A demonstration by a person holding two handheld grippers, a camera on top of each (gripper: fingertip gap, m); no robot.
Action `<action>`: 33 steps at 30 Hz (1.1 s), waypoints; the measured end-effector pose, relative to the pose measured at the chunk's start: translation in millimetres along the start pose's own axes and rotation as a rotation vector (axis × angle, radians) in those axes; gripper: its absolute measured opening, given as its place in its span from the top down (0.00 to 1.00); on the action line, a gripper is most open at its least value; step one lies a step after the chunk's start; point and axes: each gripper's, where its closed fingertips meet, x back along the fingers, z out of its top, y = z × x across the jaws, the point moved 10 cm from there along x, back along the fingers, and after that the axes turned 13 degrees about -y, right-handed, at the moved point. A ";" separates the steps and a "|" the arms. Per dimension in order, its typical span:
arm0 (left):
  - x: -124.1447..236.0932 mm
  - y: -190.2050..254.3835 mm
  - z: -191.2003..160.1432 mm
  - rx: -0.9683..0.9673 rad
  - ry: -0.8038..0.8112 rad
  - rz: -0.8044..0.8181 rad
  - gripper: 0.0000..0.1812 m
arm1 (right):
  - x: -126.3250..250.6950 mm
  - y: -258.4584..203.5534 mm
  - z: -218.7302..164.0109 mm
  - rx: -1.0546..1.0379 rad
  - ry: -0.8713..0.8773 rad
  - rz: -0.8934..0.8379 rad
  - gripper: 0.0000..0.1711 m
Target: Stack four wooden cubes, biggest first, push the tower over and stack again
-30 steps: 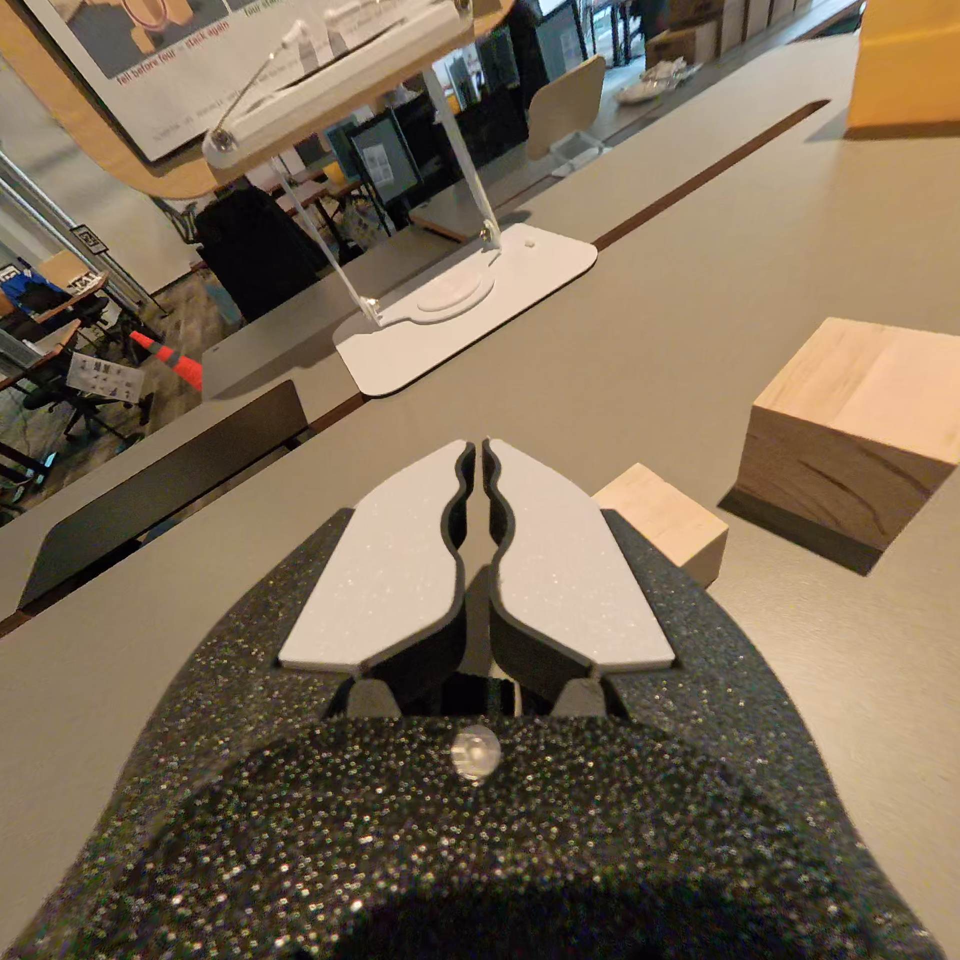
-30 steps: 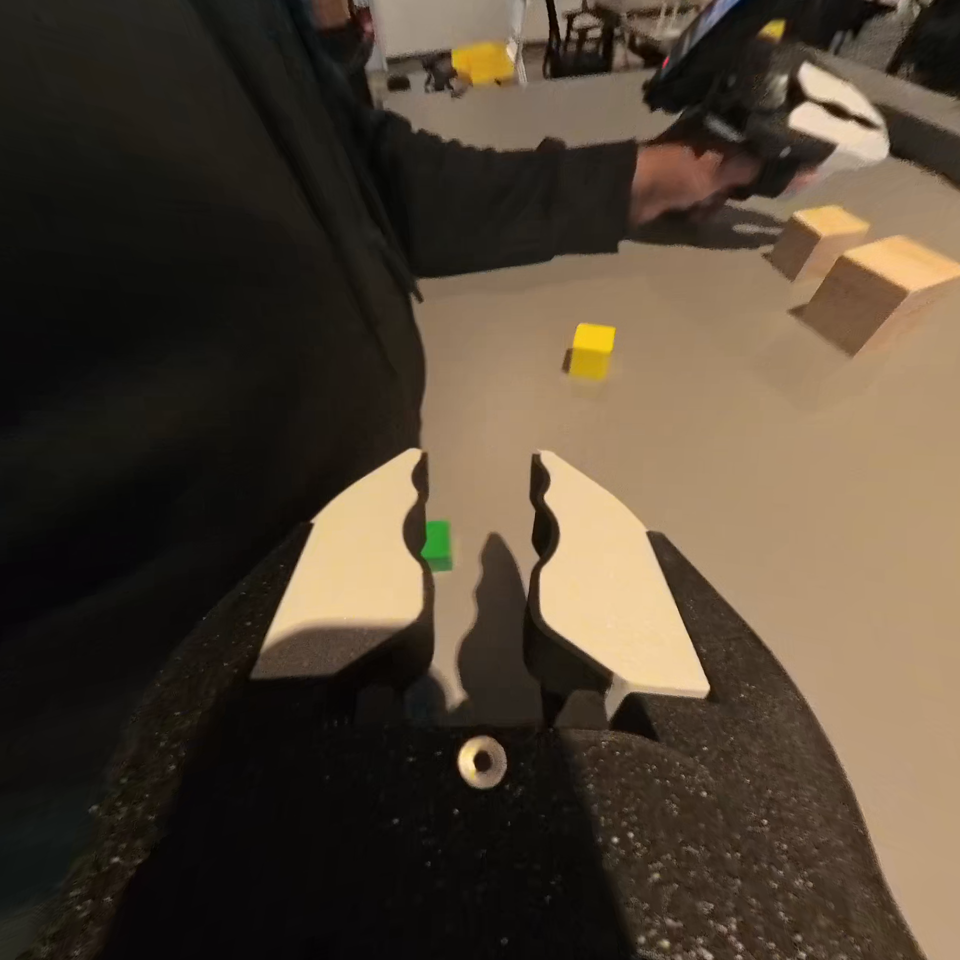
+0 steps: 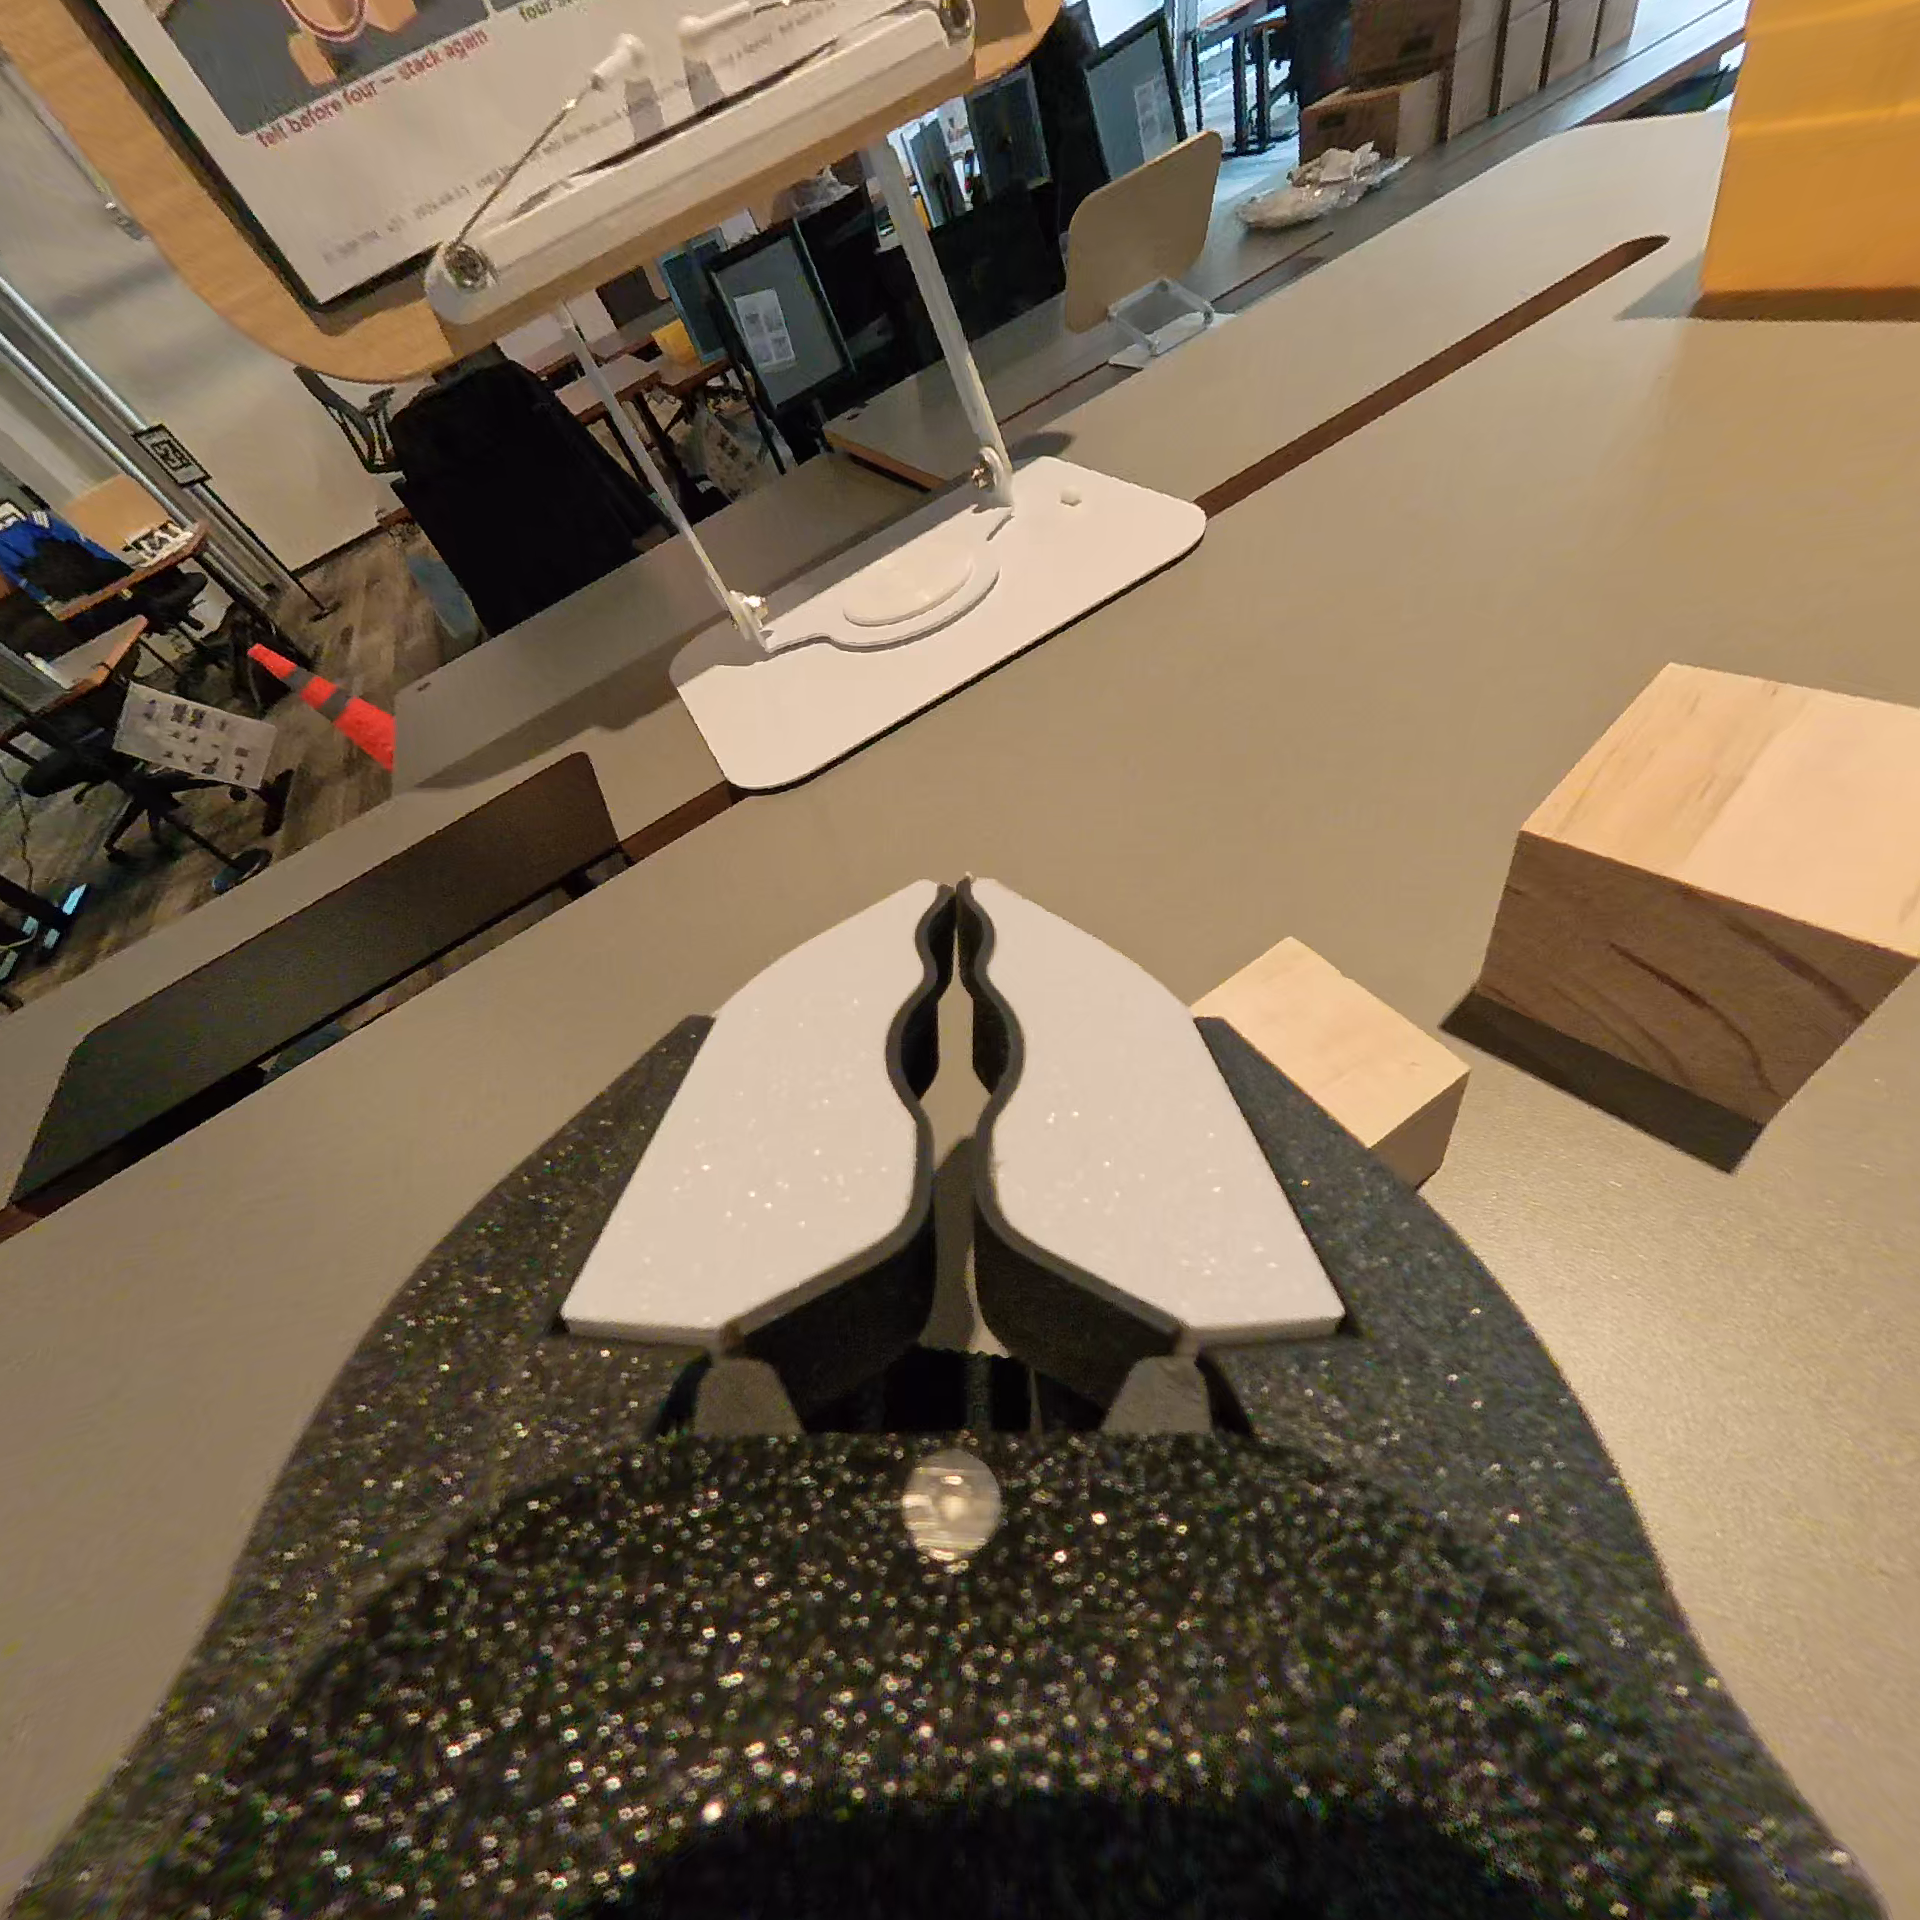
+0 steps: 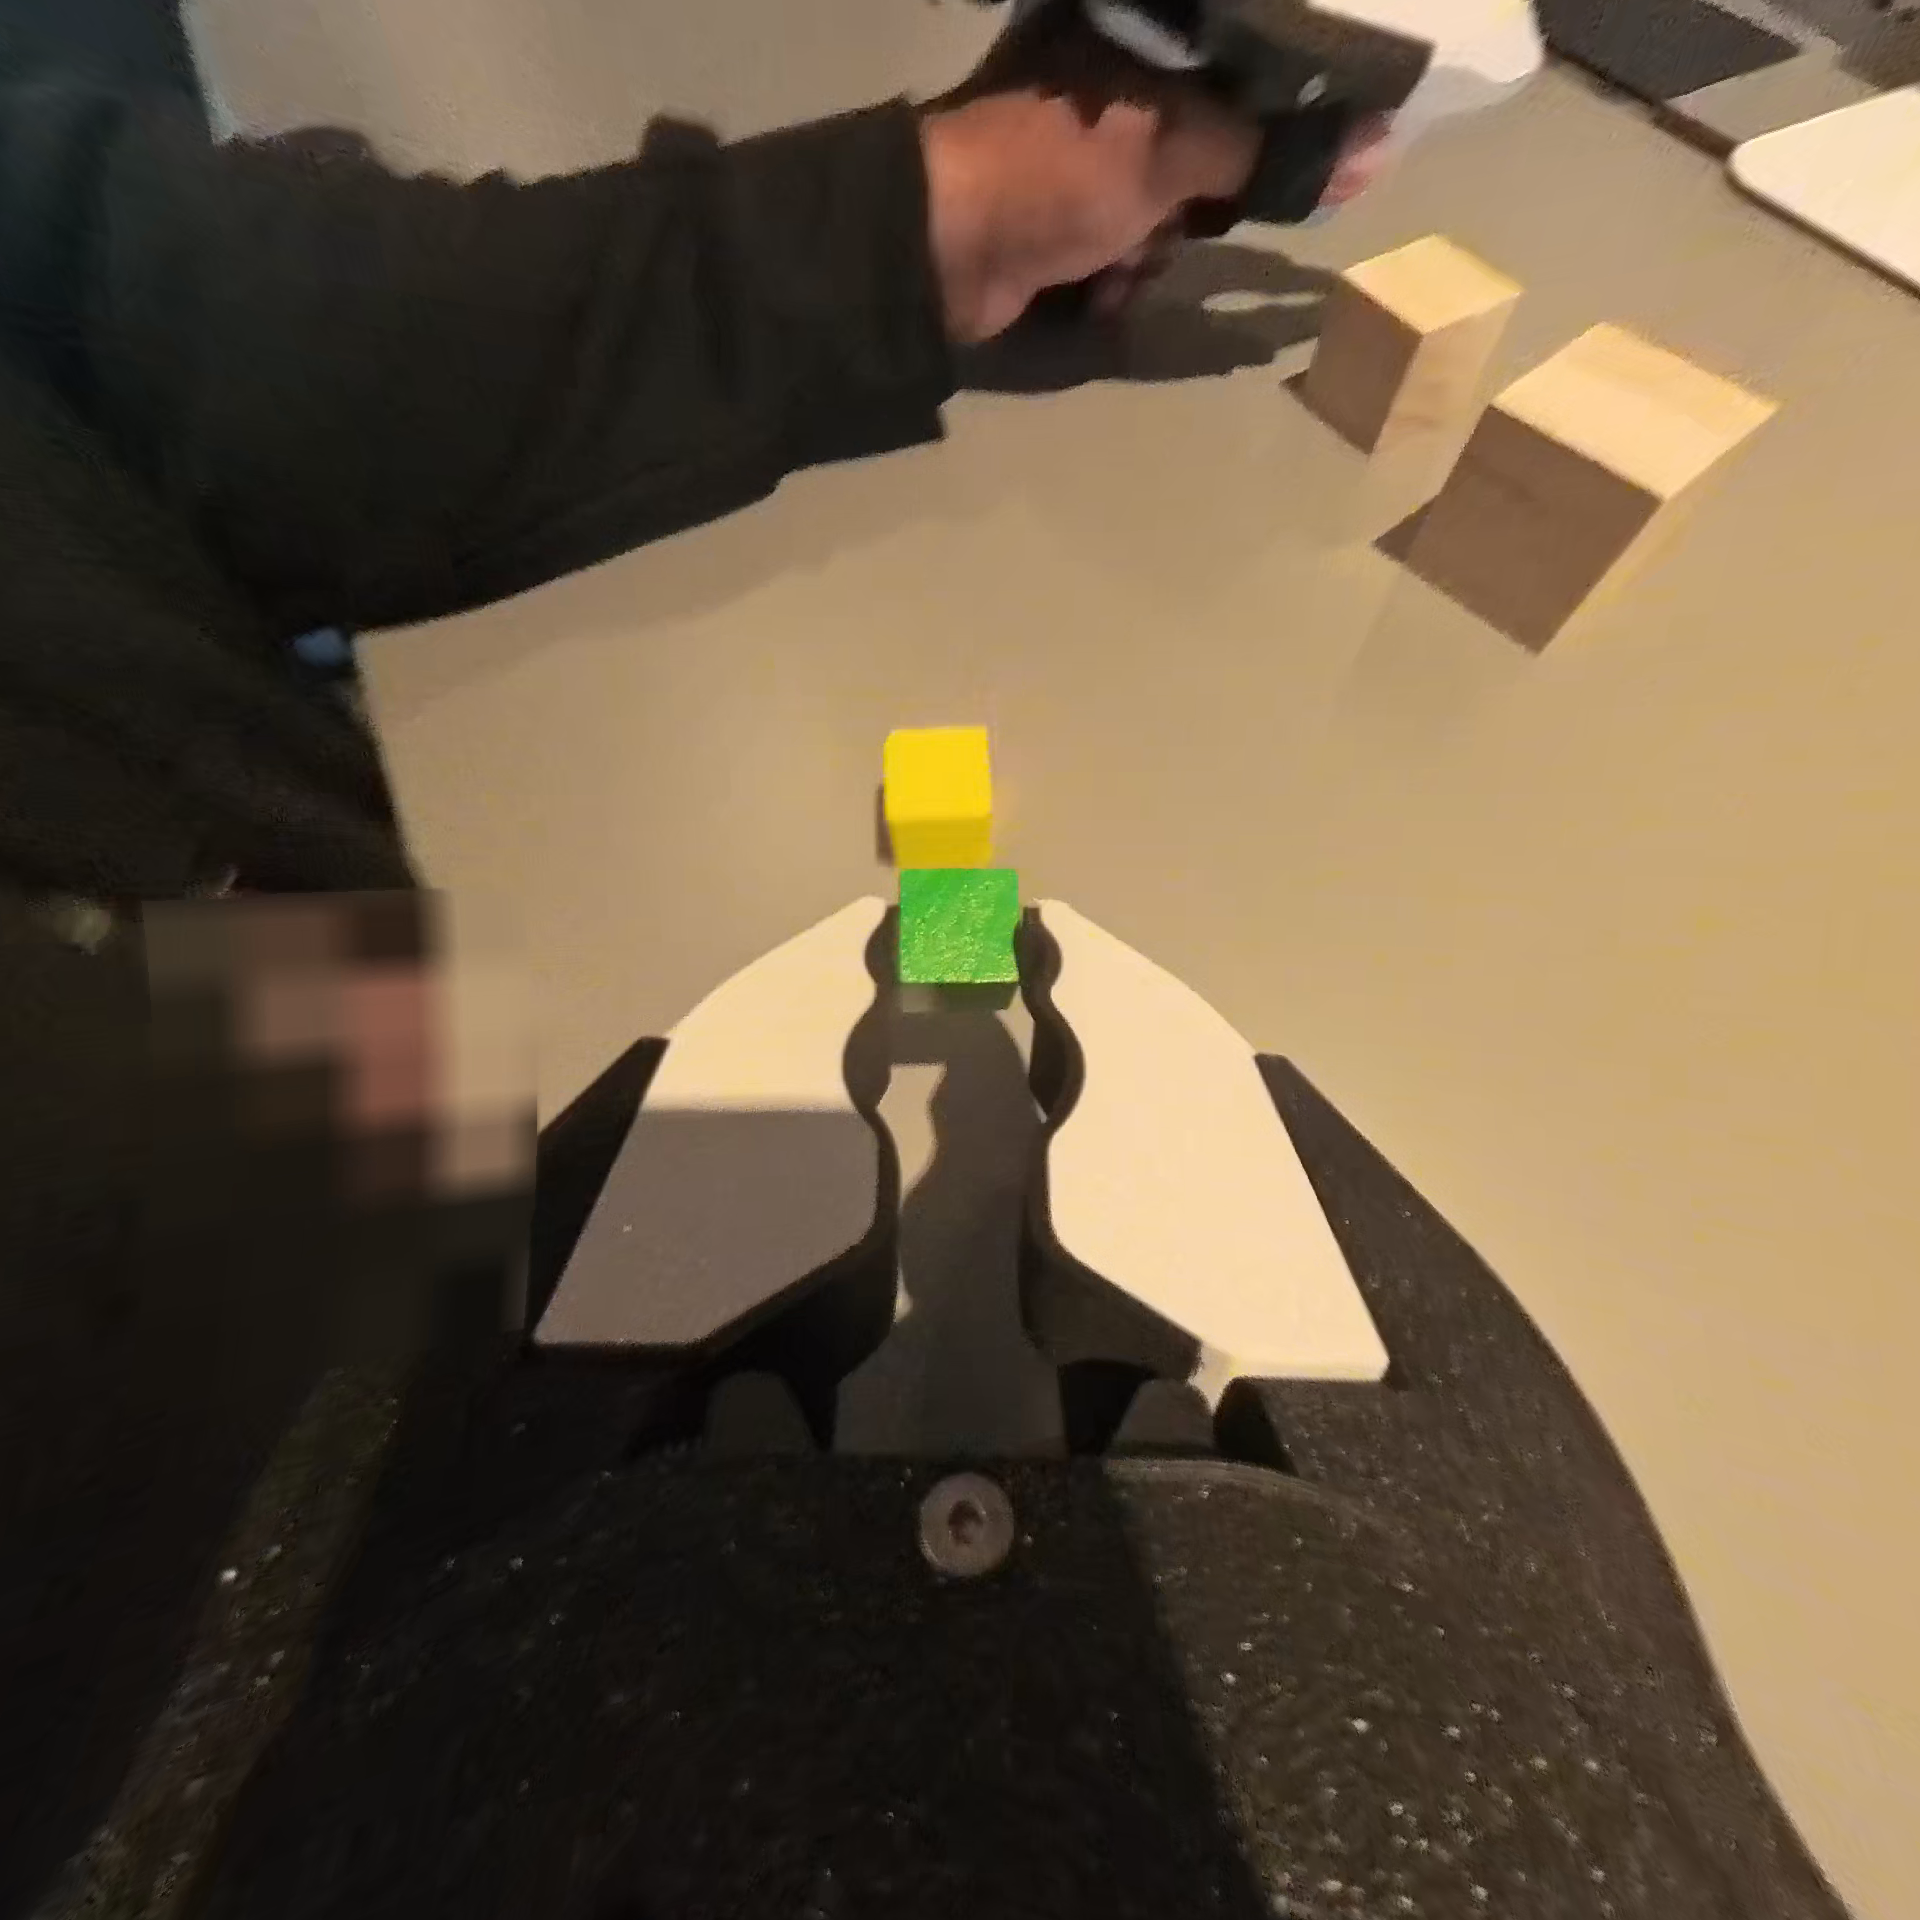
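Observation:
My left gripper is shut and empty, low over the grey table. Just right of it stand a medium wooden cube and a large wooden cube. In the right wrist view my right gripper is shut on a small green cube held between its tips. A small yellow cube sits on the table just beyond it. Farther off at the upper right are the medium cube and the large cube, both blurred. The left gripper shows at the top, held in a hand.
A white stand base with a tilted board above it sits ahead of the left gripper, near the table's far edge. A yellow box is at the far right. The person's dark sleeve reaches across the left of the right wrist view. My right fingertips sit around 35 centimeters from my left ones.
My right gripper has moved onto the green cube and shut on it, with the yellow cube now straight ahead. My left gripper has closed its small gap and barely moved.

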 end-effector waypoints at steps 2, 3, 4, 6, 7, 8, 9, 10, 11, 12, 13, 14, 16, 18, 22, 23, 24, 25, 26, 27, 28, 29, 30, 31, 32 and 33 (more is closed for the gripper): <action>1.0 -1.2 -0.1 0.012 0.010 -0.005 1.00 | -17.5 1.6 18.7 -0.017 -0.015 -0.024 0.87; 1.3 -2.3 -0.3 0.021 0.013 -0.010 1.00 | -25.4 0.8 24.9 -0.007 -0.033 -0.035 0.87; 1.5 -3.4 -0.3 0.031 0.015 -0.015 1.00 | -32.4 0.0 29.4 0.005 -0.056 -0.050 0.87; 2.0 -6.0 -0.7 0.055 0.021 -0.024 1.00 | -42.5 -1.6 35.6 0.030 -0.099 -0.072 0.87; 2.3 -7.4 -0.8 0.068 0.025 -0.029 1.00 | -45.9 -2.1 37.7 0.039 -0.116 -0.070 0.87; 2.7 -8.8 -1.0 0.079 0.030 -0.032 1.00 | -48.0 -2.2 39.5 0.042 -0.130 -0.064 0.87; 3.0 -10.4 -1.4 0.089 0.034 -0.034 1.00 | -49.3 -2.2 40.9 0.039 -0.135 -0.055 0.87; 3.2 -11.8 -1.6 0.097 0.037 -0.034 1.00 | -50.3 -1.8 42.2 0.033 -0.137 -0.043 0.87; 3.3 -13.2 -1.9 0.104 0.039 -0.035 1.00 | -51.2 -1.7 43.4 0.031 -0.137 -0.033 0.87; 3.5 -14.5 -2.2 0.112 0.041 -0.037 1.00 | -52.1 -2.3 44.3 0.034 -0.139 -0.022 0.87; 3.6 -15.4 -2.5 0.118 0.043 -0.038 1.00 | -53.3 -3.1 44.9 0.038 -0.143 -0.018 0.87; 3.7 -16.1 -2.6 0.123 0.045 -0.040 1.00 | -54.9 -3.6 45.0 0.040 -0.152 -0.022 0.87; 3.7 -16.3 -2.6 0.125 0.044 -0.042 1.00 | -58.5 -4.6 43.7 0.053 -0.174 -0.038 0.87; 3.3 -15.5 -2.5 0.116 0.040 -0.041 1.00 | -61.1 -6.0 41.9 0.064 -0.184 -0.047 0.87; 2.1 -13.9 -2.1 0.102 0.029 -0.040 1.00 | -59.8 -6.7 40.5 0.068 -0.184 -0.048 0.87; 1.9 -13.8 -2.1 0.101 0.027 -0.040 1.00 | -59.6 -6.8 40.0 0.068 -0.182 -0.051 0.87; 1.7 -13.8 -2.1 0.101 0.026 -0.041 1.00 | -59.6 -6.6 39.0 0.067 -0.182 -0.059 0.86; 1.7 -14.0 -2.0 0.101 0.026 -0.042 1.00 | -59.8 -6.3 38.0 0.066 -0.183 -0.069 0.80; 1.7 -14.2 -2.2 0.103 0.027 -0.043 1.00 | -59.5 -5.8 36.9 0.066 -0.182 -0.072 0.76; 1.9 -14.4 -2.1 0.106 0.028 -0.044 1.00 | -58.7 -5.8 35.8 0.066 -0.174 -0.063 0.72; 2.0 -14.6 -2.2 0.108 0.029 -0.044 1.00 | -57.4 -5.7 35.1 0.059 -0.162 -0.049 0.70; 2.1 -14.9 -2.3 0.110 0.031 -0.045 1.00 | -56.2 -5.1 34.5 0.043 -0.152 -0.037 0.67; 2.2 -15.0 -2.4 0.111 0.031 -0.046 1.00 | -55.5 -4.1 33.8 0.025 -0.144 -0.025 0.65; 2.3 -15.2 -2.4 0.113 0.032 -0.046 1.00 | -55.8 -3.4 32.7 0.011 -0.145 -0.014 0.64; 2.2 -15.3 -2.4 0.114 0.032 -0.046 1.00 | -57.4 -3.3 31.2 0.007 -0.153 -0.002 0.63; 2.4 -15.3 -2.4 0.115 0.033 -0.046 1.00 | -60.3 -4.0 29.7 0.010 -0.168 0.007 0.63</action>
